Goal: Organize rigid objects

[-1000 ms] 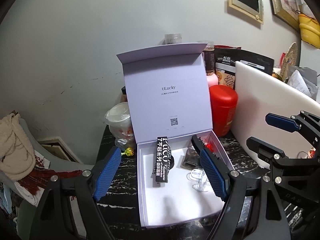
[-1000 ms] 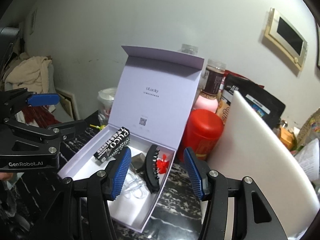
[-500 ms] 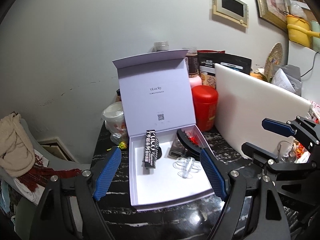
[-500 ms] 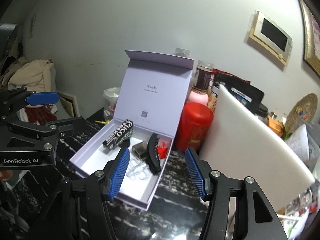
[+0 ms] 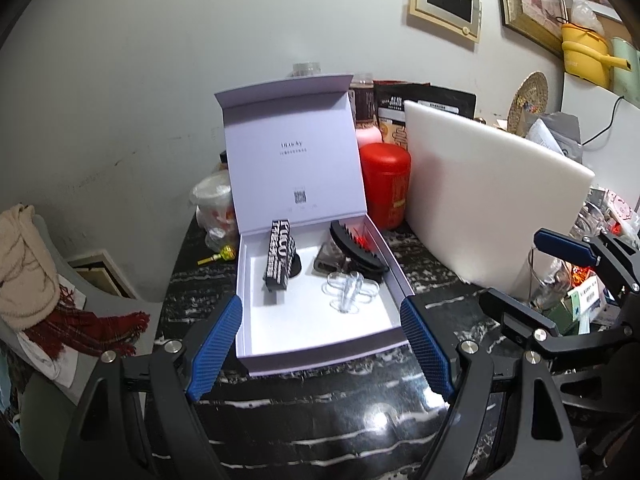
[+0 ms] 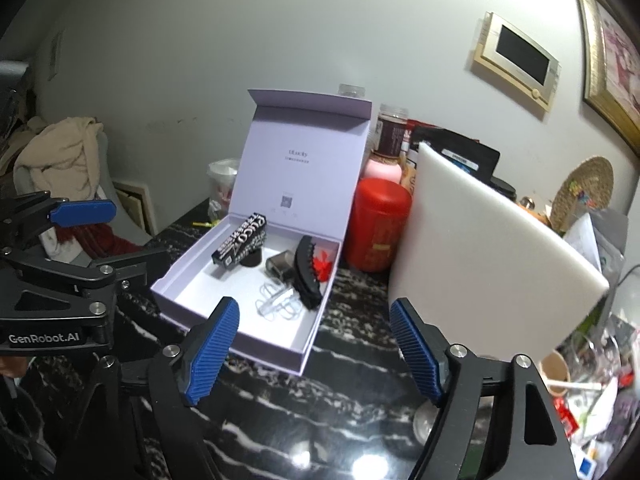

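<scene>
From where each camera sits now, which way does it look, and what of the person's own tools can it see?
Left wrist: on the left gripper, jaws open, looking down at the open lavender box; the right gripper shows at its right edge.
Right wrist: on the right gripper, jaws opening, empty, seeing the box from its right; the left gripper shows at left.
Both share the box, red canister and white board.

Grey wall (image 5: 160, 80) — black marble table (image 5: 320, 420)
</scene>
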Available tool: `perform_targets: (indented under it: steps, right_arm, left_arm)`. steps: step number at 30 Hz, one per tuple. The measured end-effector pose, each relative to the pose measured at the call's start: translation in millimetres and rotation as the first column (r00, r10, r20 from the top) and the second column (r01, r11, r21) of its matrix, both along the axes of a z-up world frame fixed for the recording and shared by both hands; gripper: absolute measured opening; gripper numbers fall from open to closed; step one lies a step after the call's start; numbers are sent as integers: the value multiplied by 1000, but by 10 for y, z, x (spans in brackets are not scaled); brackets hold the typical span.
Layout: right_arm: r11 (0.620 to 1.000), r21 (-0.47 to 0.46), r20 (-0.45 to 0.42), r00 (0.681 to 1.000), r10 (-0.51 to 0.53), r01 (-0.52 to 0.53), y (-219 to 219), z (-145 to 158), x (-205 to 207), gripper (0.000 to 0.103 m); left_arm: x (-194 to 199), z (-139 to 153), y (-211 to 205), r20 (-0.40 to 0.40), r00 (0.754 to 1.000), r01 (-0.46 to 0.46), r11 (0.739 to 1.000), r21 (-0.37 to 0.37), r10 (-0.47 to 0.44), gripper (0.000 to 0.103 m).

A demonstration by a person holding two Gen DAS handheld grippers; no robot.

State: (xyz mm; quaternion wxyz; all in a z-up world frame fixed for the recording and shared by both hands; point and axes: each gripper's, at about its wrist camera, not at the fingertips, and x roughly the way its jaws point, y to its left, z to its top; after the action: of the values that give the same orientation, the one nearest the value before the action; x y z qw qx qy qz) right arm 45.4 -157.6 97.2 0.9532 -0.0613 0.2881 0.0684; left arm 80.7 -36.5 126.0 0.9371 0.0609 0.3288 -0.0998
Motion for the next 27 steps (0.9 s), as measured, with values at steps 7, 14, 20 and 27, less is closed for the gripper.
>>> perform_targets:
  steps: [7, 14, 20, 27]
  right_arm:
    - [1000, 19, -34, 999, -22, 23, 0, -85, -117, 85]
    - [999, 22, -67, 997, -35, 36, 15, -190, -159, 85]
    - [999, 15, -85, 996, -30, 32, 41, -257, -147, 85]
    - [999, 17, -93, 995, -27, 29, 47, -279, -119, 85]
  left_arm:
    - [-44, -140, 79, -25, 999, -30, 999, -28, 29, 100]
    - [-47, -221, 152, -54, 997, -53, 998, -29, 51, 100]
    - [-74, -234, 179, -52, 997, -62, 998, -19, 61, 100]
    - [-49, -252, 234, -68, 996, -65, 997, -38, 63, 100]
